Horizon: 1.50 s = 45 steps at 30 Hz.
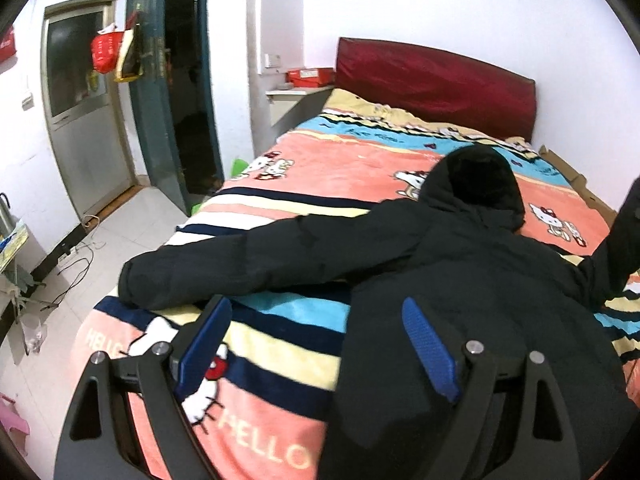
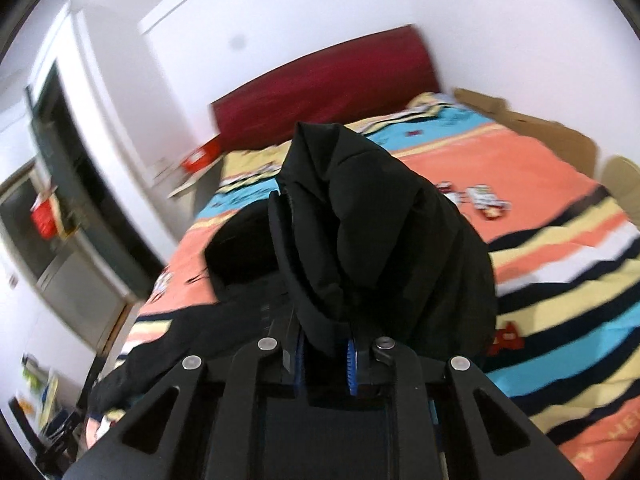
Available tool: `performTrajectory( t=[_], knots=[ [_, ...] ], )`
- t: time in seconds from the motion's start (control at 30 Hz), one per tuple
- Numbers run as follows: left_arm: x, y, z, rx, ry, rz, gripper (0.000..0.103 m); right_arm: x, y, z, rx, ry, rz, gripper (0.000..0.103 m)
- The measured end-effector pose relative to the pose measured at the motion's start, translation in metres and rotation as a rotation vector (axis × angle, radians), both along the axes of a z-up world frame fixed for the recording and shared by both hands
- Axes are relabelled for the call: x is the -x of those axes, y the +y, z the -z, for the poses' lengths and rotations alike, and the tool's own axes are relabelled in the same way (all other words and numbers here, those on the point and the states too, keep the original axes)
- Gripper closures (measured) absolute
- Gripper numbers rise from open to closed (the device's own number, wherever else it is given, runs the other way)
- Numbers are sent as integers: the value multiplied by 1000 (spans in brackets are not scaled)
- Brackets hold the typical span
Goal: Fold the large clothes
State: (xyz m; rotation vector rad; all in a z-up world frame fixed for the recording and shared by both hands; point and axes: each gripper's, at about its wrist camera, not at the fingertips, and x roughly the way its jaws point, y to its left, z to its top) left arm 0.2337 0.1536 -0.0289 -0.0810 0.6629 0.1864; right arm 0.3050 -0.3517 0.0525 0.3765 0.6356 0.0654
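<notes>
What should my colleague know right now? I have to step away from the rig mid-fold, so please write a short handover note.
Left hand-held gripper: open, holding nothing, poised over the lower left edge of the black hooded jacket.
Right hand-held gripper: shut on the jacket's right sleeve, which is lifted off the bed.
Jacket: spread on the striped cartoon blanket, hood toward the red headboard, left sleeve stretched out flat toward the bed's edge.
Done: jacket laid out, right sleeve picked up.
Left: probably lay the right sleeve across the body, fold the left sleeve in, then fold the body and hood.
</notes>
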Motion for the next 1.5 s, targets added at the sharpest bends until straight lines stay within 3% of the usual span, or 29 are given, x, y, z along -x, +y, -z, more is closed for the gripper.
performTrajectory(
  t=[0.17,0.4,0.63,0.77,0.9,0.93,0.97,1.03,1.2,1.3,1.5],
  knots=[
    [8,23,9,25,11,-22,15,-17,79,6,-4,24,-122,87],
    [8,44,28,10,47,-61,15,-34,182,63,32,142,-299,87],
    [4,52,43,36,83,-59,15,-50,246,130,83,281,-365,87],
    [2,46,40,11,97,-36,15,-53,260,151,122,330,-387,85],
    [-7,33,36,16,141,0,15,-48,262,156,135,331,-402,77],
    [-9,29,34,17,142,1,15,-47,261,154,125,327,-412,70],
    [-11,25,33,16,142,3,15,-46,262,151,111,320,-425,53],
    [-14,14,29,19,137,12,15,-38,259,142,85,283,-455,39],
    [-27,-19,24,21,151,48,15,-24,239,119,87,224,-493,39],
    [-42,-54,24,-7,173,102,15,-19,200,108,89,199,-465,40],
    [-92,-138,20,-31,174,218,15,-35,91,103,157,183,-260,41]
  ],
)
